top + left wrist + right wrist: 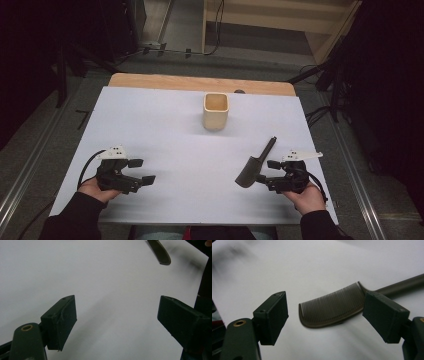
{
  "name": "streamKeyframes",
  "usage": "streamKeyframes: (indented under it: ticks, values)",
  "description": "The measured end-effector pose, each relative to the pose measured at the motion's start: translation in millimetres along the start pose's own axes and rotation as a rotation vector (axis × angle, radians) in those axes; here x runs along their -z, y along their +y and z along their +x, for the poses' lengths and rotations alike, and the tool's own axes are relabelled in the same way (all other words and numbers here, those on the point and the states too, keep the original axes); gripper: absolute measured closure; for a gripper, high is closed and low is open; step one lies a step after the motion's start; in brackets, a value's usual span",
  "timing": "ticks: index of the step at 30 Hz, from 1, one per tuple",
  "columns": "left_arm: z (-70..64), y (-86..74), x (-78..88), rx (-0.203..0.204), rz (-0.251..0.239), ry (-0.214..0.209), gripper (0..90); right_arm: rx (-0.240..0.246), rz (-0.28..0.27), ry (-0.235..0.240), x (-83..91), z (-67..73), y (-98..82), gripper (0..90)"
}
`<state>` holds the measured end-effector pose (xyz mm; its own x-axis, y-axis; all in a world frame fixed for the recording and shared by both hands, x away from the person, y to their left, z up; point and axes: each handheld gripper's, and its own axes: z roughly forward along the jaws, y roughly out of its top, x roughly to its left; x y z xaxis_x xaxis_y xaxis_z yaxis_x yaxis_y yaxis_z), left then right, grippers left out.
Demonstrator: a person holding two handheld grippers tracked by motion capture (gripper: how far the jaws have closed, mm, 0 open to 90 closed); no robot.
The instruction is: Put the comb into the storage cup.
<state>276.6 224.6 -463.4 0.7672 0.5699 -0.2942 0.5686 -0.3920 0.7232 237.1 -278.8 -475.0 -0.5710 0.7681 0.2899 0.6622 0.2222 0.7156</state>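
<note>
White table is lit, dark room behind. Left tool is held wide, nothing gripped, near edge. Right tool is held wide too, jaws either side of dark spatula lying flat. Farther back, tan cup is seen upright, mid-table.

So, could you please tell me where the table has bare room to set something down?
The widest free patch lies between the left tool and the slotted spatula, reaching up to the beige cup. The far-left corner of the white tabletop, left of the cup, is bare too. It is crowded only front right, where the right tool sits open beside the spatula.
</note>
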Motion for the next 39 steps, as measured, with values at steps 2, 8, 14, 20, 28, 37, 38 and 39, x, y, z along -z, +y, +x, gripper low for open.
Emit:
streamKeyframes:
  ticks: [2, 8, 14, 20, 28, 37, 38, 39]
  values:
    - [0.1, 0.1, -0.2, -0.002, 0.001, -0.002, 16.3, -0.007, -0.004, -0.010, 0.6, -3.6, 2.2, 18.6]
    - [0.2, 0.4, -0.1, 0.000, 0.005, -0.002, 16.3, -0.032, -0.019, -0.036, 2.2, -13.0, 7.0, 19.0]
    - [0.6, 0.2, -0.5, -0.001, 0.007, -0.003, 16.3, -0.051, -0.058, -0.051, 8.4, -21.7, 15.1, 19.8]
    - [0.5, 0.2, -0.7, -0.005, 0.008, -0.005, 16.3, -0.063, -0.053, -0.081, 9.8, -33.6, 21.3, 19.8]
    - [0.8, 0.1, -0.8, -0.003, 0.011, -0.001, 16.4, -0.075, -0.074, -0.085, 6.5, -46.7, 30.7, 19.5]
    - [0.4, 0.1, -0.9, -0.005, 0.010, 0.000, 17.0, -0.089, -0.063, -0.109, -2.0, -56.1, 41.1, 20.3]
    - [0.5, 0.1, -0.8, -0.006, 0.011, 0.000, 17.0, -0.092, -0.060, -0.109, -3.3, -57.3, 42.5, 20.4]
    - [0.7, 0.2, -0.6, -0.007, 0.010, -0.001, 17.0, -0.091, -0.059, -0.110, -5.2, -58.8, 44.3, 20.4]
